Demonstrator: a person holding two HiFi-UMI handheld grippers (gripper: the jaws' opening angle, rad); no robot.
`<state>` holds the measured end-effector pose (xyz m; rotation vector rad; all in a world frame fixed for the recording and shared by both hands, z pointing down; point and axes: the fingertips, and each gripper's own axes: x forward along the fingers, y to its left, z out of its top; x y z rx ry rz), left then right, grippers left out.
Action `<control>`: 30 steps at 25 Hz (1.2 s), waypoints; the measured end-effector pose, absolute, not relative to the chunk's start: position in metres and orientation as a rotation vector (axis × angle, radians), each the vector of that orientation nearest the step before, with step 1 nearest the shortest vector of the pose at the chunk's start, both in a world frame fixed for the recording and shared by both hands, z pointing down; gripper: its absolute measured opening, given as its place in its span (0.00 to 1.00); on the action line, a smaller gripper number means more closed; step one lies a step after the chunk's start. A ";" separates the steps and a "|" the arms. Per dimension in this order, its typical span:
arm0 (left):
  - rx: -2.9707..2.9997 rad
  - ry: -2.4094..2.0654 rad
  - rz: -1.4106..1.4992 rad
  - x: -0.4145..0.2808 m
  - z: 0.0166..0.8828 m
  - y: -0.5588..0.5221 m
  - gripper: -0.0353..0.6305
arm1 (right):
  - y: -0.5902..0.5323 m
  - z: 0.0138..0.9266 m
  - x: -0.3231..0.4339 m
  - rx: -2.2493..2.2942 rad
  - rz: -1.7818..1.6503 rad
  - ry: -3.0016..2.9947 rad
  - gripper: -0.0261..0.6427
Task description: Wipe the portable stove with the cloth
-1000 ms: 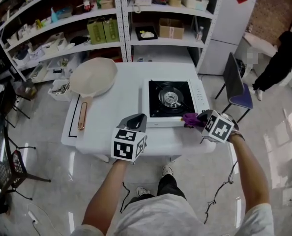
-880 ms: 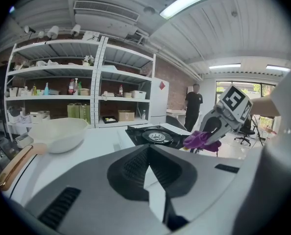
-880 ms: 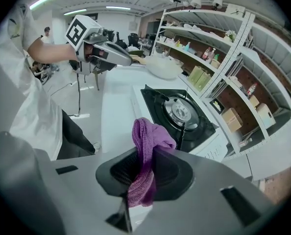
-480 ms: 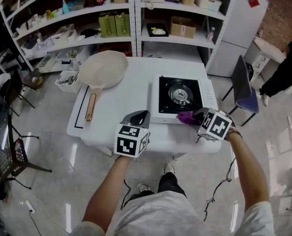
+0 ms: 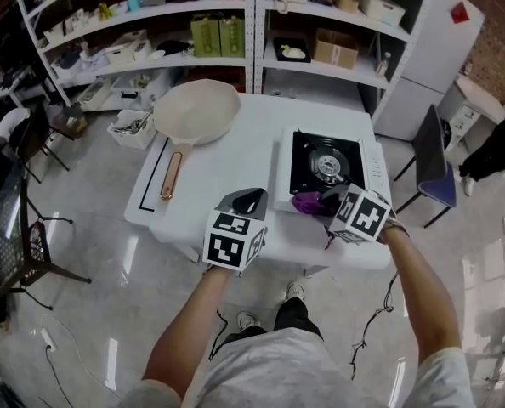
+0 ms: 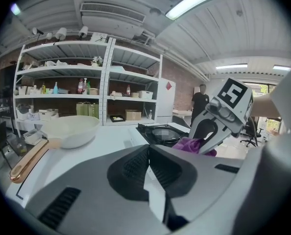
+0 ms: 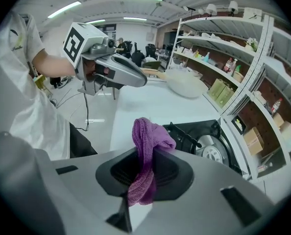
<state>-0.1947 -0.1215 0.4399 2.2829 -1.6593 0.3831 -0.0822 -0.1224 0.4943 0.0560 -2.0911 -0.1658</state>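
**Purple cloth pinched over the stove's near edge**

The right gripper [image 7: 144,166] has its jaws closed tight on a purple cloth [image 7: 148,131]. The cloth is clamped along the seam between the jaws; a bunched loop sticks out past the tips and a short end hangs behind them. In the head view the cloth sits at the near edge of the portable stove [image 5: 308,155], toward its left corner, just in front of the black top and burner. Whether the cloth actually touches the stove cannot be told.

The stove stands on the right part of a white table [image 5: 223,172], its white casing square to the table's edge. A large pale pan [image 5: 197,111] lies on the far left part of the table, well apart from the stove, with its wooden handle [image 5: 171,175] pointing toward the person.

The left gripper [image 6: 148,155] has its jaws pressed together with nothing between them. It hangs over the near edge of the table, left of the stove and near the right gripper, touching neither.

Behind the table stand white shelves [image 5: 235,49] with boxes and bottles. A dark chair [image 5: 431,172] is to the right of the table.
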 end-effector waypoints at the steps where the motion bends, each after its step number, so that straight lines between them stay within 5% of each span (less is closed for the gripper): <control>1: 2.278 -1.660 0.383 -0.196 0.440 -0.121 0.06 | -0.122 0.494 -0.087 0.047 -0.167 -2.093 0.13; 30: 2.121 -1.817 0.313 -0.257 0.440 -0.121 0.06 | -0.148 0.441 -0.195 -0.098 0.008 -2.326 0.13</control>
